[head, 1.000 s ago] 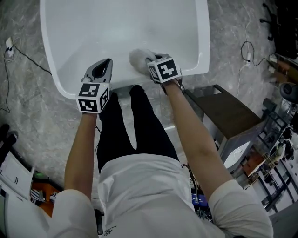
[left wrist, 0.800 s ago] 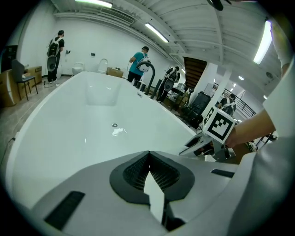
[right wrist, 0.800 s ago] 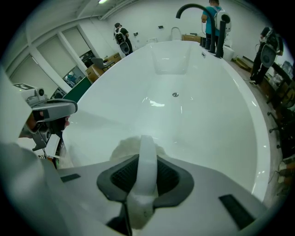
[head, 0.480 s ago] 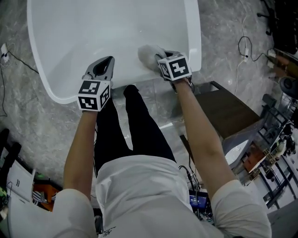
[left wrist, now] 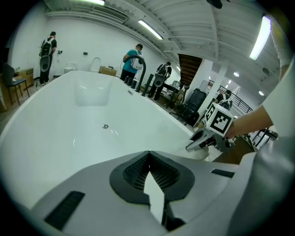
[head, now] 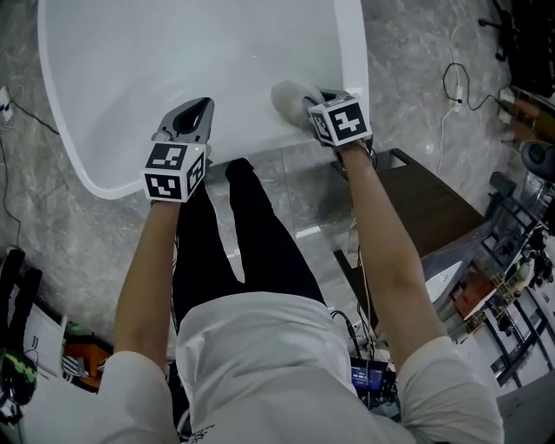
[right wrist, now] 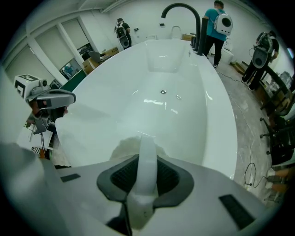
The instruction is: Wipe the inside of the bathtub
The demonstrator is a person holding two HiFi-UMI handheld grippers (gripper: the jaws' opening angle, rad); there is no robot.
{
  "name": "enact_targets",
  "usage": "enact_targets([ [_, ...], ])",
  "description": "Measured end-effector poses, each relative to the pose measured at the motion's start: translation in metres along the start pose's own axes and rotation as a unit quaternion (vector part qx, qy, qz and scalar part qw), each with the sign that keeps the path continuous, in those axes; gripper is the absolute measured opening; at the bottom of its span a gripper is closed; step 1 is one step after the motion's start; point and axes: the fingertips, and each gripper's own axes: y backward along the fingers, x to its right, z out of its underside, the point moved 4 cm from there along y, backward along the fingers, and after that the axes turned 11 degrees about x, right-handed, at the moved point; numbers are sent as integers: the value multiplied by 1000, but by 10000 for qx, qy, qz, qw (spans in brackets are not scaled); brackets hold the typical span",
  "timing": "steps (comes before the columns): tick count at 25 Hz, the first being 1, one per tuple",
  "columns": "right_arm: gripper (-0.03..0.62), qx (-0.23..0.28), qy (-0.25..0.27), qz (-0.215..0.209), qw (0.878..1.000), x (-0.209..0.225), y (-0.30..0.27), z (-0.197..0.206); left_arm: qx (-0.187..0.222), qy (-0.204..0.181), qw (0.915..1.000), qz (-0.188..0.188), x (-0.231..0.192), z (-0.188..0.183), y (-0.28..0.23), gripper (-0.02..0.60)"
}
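White hall, ceiling strip lights (left wrist: pixel 150 28), grey marbled floor (head: pixel 52 217) with cables (head: pixel 451 113). White bathtub (head: pixel 173 43) fills top of head view. Brown table (head: pixel 425 204) sits right of it. People (left wrist: pixel 133 57) with backpacks stand past the far end. Black faucet (right wrist: pixel 182 11) on far rim, drain (right wrist: pixel 162 91) in tub bottom. Over the near rim, left gripper (head: pixel 194 113), jaws pressed together. At near right corner, right gripper (head: pixel 312 100), jaws pinching white cloth (head: pixel 289 95), which lies against tub's inner wall just below rim. Marks: black-and-white square codes on each cube (head: pixel 173 169).
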Motion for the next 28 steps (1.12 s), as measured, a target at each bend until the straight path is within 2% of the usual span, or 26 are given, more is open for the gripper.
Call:
enact_targets([
  [8,98,-223,337,53,9992,-5,-16,-3,-44,-79,10000,14,-12,2,-7,12],
  [22,98,-735,405,210,9963,-2,-57,-7,-182,-84,9997,-158,-49,18,-11,12],
  [28,98,-762,405,262,9959,-1,-82,-10,-170,17,9997,-154,-62,18,-20,11],
])
